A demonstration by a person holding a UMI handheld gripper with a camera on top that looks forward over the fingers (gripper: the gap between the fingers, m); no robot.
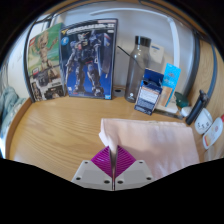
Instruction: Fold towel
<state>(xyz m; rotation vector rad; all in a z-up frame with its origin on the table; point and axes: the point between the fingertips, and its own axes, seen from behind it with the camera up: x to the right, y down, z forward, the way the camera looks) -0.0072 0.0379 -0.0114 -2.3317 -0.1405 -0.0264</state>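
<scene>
- The towel (150,143), pale pink, lies on the wooden table (50,135), spreading ahead of the fingers and off to one side of them.
- One corner of it rises to a peak between the magenta pads (104,160).
- The gripper (112,163) has its fingers pressed together, pinching that corner.
- Beyond the towel, at the table's back edge, a robot-figure box (90,58) stands upright against the wall, with a clear bottle (139,66) and a small blue box (150,92) beside it.

We are finding no words or numbers we can read. The robot-figure box (90,58) at twelve o'clock, the box (44,62) at ten o'clock and the blue carton (151,90) at two o'clock are showing only illegible print.
</scene>
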